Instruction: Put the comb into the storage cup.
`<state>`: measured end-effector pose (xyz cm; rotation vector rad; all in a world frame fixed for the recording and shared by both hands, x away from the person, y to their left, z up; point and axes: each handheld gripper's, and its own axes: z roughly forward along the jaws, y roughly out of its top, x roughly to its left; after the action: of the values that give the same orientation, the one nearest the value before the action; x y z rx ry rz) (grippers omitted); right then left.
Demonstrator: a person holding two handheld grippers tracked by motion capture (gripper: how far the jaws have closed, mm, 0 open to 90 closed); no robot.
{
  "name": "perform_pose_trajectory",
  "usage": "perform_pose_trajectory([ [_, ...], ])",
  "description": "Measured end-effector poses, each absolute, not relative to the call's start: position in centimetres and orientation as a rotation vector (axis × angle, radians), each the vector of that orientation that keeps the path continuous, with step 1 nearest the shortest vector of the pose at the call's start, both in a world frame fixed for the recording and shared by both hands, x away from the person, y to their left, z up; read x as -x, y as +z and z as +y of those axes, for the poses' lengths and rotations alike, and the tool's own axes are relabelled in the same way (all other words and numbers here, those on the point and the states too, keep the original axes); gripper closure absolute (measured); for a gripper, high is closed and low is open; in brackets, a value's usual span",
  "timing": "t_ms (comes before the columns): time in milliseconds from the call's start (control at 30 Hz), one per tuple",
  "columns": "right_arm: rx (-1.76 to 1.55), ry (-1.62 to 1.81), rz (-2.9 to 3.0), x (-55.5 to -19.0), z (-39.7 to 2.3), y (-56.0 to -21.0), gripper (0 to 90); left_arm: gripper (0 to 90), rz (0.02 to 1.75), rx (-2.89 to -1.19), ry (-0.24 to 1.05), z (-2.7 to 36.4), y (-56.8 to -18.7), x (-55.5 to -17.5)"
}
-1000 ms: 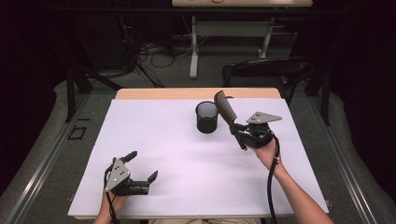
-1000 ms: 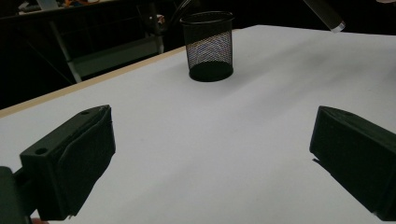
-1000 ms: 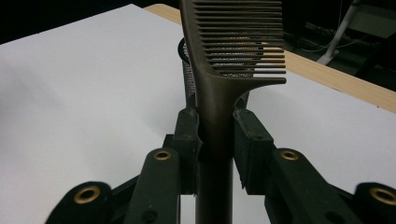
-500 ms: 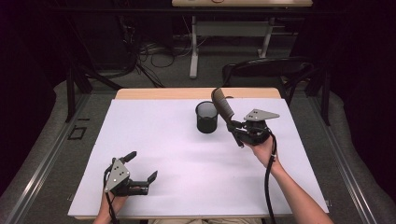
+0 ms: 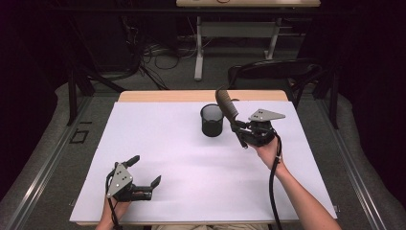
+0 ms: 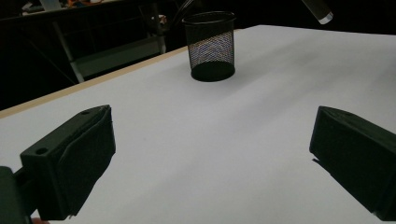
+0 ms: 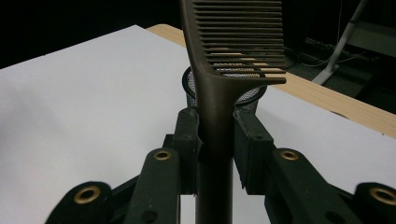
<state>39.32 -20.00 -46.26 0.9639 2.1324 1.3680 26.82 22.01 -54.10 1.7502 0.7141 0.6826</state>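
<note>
A black mesh cup (image 5: 212, 120) stands upright on the white sheet near the table's far edge; it also appears in the left gripper view as the cup (image 6: 210, 46) and behind the comb as the cup (image 7: 189, 84). My right gripper (image 5: 241, 129) is shut on the handle of a dark brown comb (image 7: 219, 70), held in the air just right of the cup. The comb (image 5: 227, 104) slants up and left, its toothed end over the cup's right rim. My left gripper (image 5: 144, 169) rests open and empty near the front left of the sheet, jaws wide apart.
The white sheet (image 5: 163, 143) covers most of the wooden table (image 5: 191, 96). A black chair (image 5: 273, 72) stands behind the table's far right. Cables and a desk's legs (image 5: 198, 48) lie on the floor beyond.
My right gripper has carried the comb a little left and up toward the cup, with the comb's end now over the rim. The left gripper has not moved.
</note>
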Motion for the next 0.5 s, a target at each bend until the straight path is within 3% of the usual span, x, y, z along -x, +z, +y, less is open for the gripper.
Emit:
perform_pose_trajectory([
  [500,-0.952,1.397,2.11,-40.16,-19.17,-45.31,73.1,0.3,0.713,-1.751,0.682,22.07,-54.09,-26.78],
])
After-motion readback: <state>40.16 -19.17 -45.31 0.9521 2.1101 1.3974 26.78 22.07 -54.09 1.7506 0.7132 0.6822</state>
